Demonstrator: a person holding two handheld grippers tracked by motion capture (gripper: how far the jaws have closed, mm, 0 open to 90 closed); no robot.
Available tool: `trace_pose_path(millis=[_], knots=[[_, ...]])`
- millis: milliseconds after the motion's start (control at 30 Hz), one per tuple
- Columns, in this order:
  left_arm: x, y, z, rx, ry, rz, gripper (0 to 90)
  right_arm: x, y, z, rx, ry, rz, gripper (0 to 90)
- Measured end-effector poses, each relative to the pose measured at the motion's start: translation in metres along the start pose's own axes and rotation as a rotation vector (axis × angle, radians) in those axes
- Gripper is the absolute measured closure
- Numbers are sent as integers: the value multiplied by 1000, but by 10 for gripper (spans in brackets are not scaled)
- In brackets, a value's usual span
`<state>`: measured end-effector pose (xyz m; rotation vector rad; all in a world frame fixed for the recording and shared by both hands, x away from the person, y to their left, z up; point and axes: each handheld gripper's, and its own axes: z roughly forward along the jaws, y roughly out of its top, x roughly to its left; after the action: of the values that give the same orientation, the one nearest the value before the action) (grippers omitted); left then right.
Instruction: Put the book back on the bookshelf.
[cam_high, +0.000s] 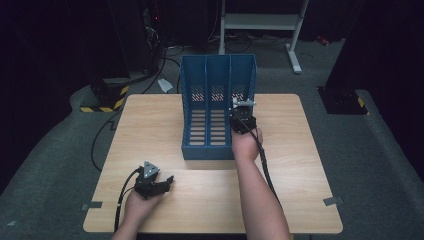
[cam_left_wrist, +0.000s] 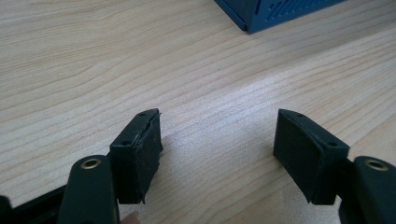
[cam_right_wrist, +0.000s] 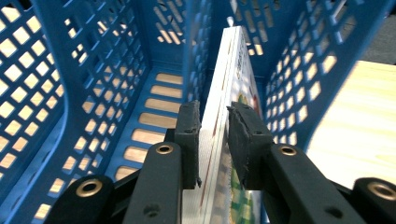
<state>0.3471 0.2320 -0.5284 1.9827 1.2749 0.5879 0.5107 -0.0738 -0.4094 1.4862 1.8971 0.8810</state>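
Blue slotted file rack (cam_high: 218, 107) stands mid-table (cam_high: 300, 165), bare wood all around it. Inside its rightmost compartment, a thin book (cam_right_wrist: 229, 93) stands upright, clamped between the right gripper (cam_right_wrist: 214, 140) pads. Left gripper (cam_left_wrist: 217, 149) rests wide open on wood, well apart.

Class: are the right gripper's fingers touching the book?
Touching. The right gripper view shows both fingers pressed against the book standing inside the blue rack.
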Motion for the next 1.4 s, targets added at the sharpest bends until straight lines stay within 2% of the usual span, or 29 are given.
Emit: trace_pose_path(millis=[533, 733, 900, 1300, 1400], knots=[[0, 0, 0, 2, 0, 0, 322, -33, -1, -10, 0, -54, 30, 735], [0, 0, 0, 2, 0, 0, 321, -42, -8, -9, -3, -55, 49, 726], [0, 0, 0, 2, 0, 1, 322, -43, -9, -9, -9, -42, 55, 709], [0, 0, 0, 2, 0, 0, 321, -44, -9, -5, -6, -31, 67, 571], [0, 0, 0, 2, 0, 0, 321, -44, -9, -5, -7, -29, 67, 567]])
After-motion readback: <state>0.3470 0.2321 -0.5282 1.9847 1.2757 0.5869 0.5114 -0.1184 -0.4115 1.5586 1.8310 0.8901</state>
